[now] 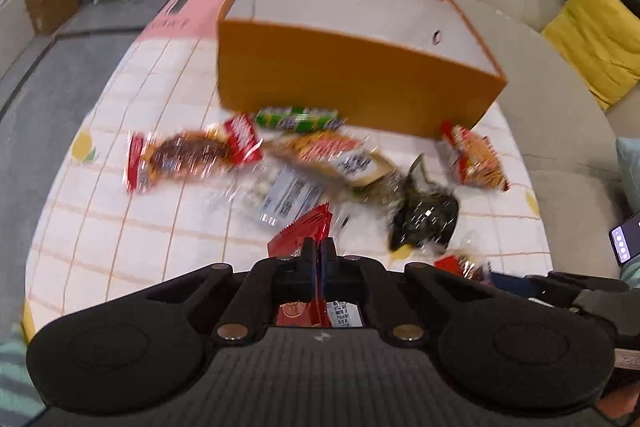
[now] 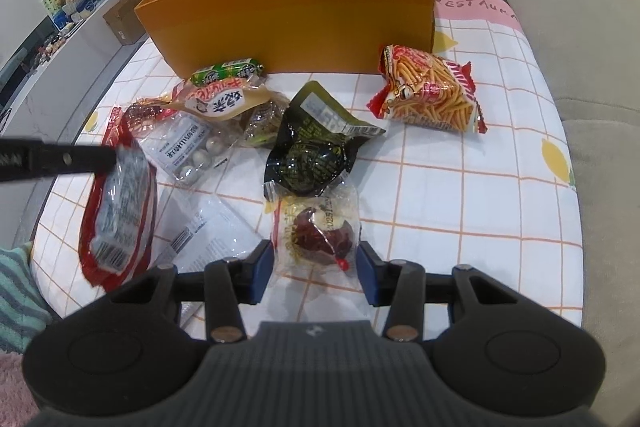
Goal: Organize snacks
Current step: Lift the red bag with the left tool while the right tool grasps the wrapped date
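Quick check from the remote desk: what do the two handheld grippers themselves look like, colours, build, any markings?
Both are matte black plastic with a ribbed grey centre panel bearing a small pale logo, two round housings at the sides, and linkage arms joined by brass-coloured pins. The left gripper has black fingers. The right gripper has blue pads on its fingers. No cables, sleeves or hands show.

Left gripper (image 1: 319,247) clamped on flat red foil snack packet (image 1: 304,233), above scattered wrappers before open orange cardboard box (image 1: 352,79).
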Demonstrator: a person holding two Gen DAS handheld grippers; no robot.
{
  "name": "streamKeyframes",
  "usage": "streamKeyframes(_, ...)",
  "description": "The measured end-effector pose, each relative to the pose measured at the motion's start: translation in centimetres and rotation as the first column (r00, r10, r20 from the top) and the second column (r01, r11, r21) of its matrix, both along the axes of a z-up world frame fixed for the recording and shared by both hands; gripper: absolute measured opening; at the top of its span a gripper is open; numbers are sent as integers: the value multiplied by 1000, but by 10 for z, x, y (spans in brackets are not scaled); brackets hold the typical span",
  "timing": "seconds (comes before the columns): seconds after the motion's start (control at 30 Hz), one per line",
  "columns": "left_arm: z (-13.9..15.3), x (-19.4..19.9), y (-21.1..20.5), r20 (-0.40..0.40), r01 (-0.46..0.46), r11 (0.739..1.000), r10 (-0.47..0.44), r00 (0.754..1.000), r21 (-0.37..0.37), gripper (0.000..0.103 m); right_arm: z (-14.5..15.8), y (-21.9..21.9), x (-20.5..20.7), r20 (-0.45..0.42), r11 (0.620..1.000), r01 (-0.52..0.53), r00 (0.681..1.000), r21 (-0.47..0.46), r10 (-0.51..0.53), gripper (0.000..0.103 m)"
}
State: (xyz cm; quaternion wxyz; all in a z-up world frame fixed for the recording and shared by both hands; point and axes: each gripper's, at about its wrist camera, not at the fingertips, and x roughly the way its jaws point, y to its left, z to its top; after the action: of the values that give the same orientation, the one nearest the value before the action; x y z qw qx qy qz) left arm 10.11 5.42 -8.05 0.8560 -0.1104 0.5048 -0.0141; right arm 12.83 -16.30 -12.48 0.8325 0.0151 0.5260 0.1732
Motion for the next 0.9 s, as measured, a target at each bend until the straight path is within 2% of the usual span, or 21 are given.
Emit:
streamKeyframes(0.17,3,-8,19,-16,-64,997,63,998,-46,1,3,4,-2,-5,1000,-9,1000,27,9,43)
streamKeyframes(0.3,0,-10,37,-73,-124,982,114,991,-146,6,10,17,-5,-34,990,-43,998,131,48,43)
streamKeyframes(0.33,-1,-11,38,-92,-138,979,125,988,-151,9,11,25,-7,-34,987,-65,997,144,71,43)
streamKeyframes(0.4,-4,-12,40,-109,-148,978,133,985,-146,10,10,41,-9,-31,984,-106,993,145,111,43)
streamKeyframes(0.53,-7,-14,46,-132,-173,965,149,980,-196,11,4,60,-13,-65,975,-136,987,178,149,42)
streamKeyframes(0.57,-8,-14,46,-138,-178,965,153,979,-193,15,3,65,-14,-72,973,-144,985,182,159,42)
streamKeyframes(0.63,-9,-14,46,-145,-180,966,155,977,-185,39,0,71,-18,-72,975,-154,983,162,168,42)
streamKeyframes(0.7,-12,-14,46,-170,-183,963,151,974,-199,56,-3,72,-17,-83,975,-151,983,162,166,42)
streamKeyframes(0.73,-15,-14,45,-180,-180,962,143,973,-207,58,-5,72,-16,-96,974,-146,982,175,164,42)
streamKeyframes(0.8,-21,-14,43,-210,-174,969,135,968,-178,57,-8,72,-15,-112,974,-135,981,183,157,42)
streamKeyframes(0.87,-30,-14,42,-245,-175,969,130,961,-171,51,-9,73,-17,-105,976,-141,982,164,160,42)
streamKeyframes(0.9,-33,-14,41,-252,-171,970,124,960,-172,42,-9,73,-17,-99,977,-144,982,156,160,42)
